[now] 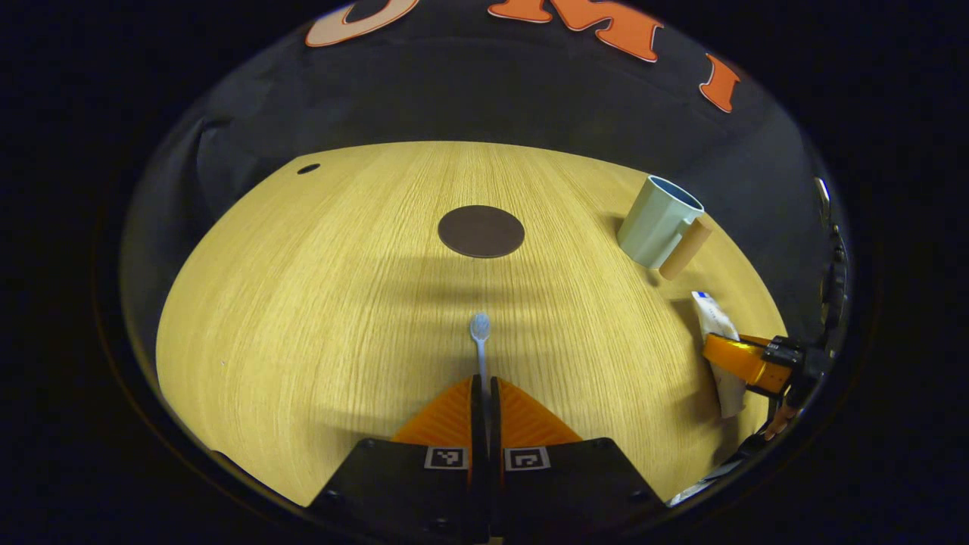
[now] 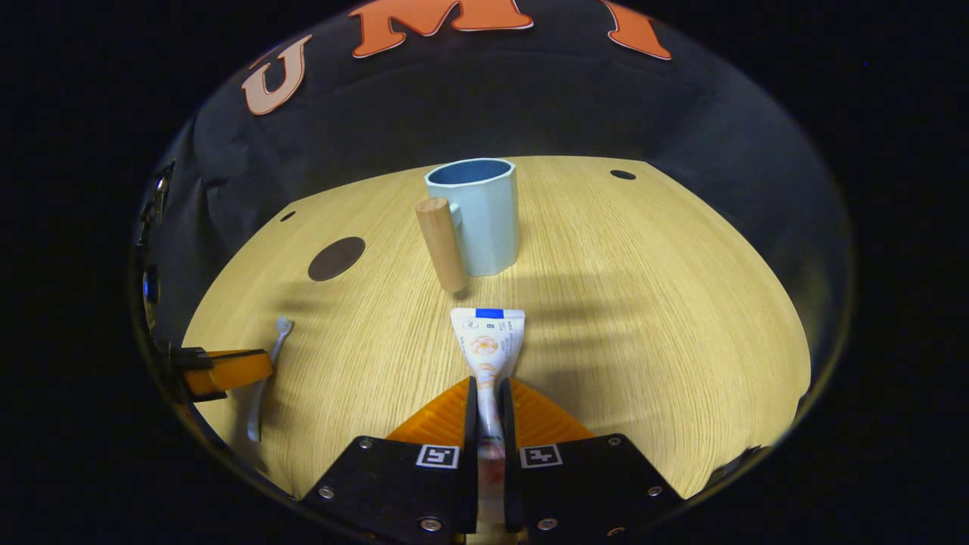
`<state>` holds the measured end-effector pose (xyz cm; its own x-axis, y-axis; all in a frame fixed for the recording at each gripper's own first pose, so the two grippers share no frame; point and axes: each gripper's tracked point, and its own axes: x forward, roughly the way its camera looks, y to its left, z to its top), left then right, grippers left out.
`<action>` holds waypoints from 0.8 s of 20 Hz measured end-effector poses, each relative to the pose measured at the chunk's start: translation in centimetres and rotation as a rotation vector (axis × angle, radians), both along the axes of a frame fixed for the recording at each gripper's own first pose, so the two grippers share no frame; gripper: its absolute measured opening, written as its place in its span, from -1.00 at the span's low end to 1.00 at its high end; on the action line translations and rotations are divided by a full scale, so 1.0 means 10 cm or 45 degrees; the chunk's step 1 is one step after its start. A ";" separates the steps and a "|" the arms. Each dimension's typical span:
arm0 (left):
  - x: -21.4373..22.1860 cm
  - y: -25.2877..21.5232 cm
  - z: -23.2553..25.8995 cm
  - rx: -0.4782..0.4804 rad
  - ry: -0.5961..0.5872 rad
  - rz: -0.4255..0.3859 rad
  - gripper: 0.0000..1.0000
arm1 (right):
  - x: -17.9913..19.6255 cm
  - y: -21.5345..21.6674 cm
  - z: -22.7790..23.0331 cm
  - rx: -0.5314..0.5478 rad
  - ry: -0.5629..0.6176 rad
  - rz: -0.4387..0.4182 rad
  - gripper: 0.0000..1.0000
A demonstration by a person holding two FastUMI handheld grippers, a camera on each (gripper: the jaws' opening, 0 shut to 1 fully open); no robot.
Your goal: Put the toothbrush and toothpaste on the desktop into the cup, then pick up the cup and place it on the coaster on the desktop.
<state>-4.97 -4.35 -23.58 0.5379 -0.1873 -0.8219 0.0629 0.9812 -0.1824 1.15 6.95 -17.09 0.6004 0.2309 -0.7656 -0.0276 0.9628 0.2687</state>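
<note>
In the left gripper view my left gripper (image 1: 484, 390) is shut on the handle of a pale toothbrush (image 1: 480, 337), whose head points toward the dark round coaster (image 1: 481, 231). The light blue cup (image 1: 657, 219) with its wooden handle stands upright at the right. In the right gripper view my right gripper (image 2: 487, 393) is shut on a white toothpaste tube (image 2: 488, 341), its flat end toward the cup (image 2: 478, 216). The coaster (image 2: 336, 258) lies at the far left, and the left gripper (image 2: 227, 371) with the toothbrush (image 2: 265, 378) shows at the left edge. The right gripper (image 1: 746, 359) holds the toothpaste (image 1: 715, 322).
The wooden desktop (image 1: 318, 303) ends at the black booth wall behind. Small dark holes (image 2: 622, 175) mark the far corners of the desktop. Open wood lies between the cup and the coaster.
</note>
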 end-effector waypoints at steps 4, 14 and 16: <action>-0.03 -0.22 0.00 -0.076 0.017 -0.017 -0.92 | 0.00 0.00 0.00 0.013 -0.004 0.022 -0.71; 0.04 -0.05 0.17 -0.061 -0.073 -0.004 -0.93 | 0.03 0.00 0.02 0.027 -0.037 0.010 -0.71; 0.08 0.00 0.22 -0.048 -0.102 0.003 -0.93 | 0.04 0.00 0.04 0.031 -0.047 0.015 -0.70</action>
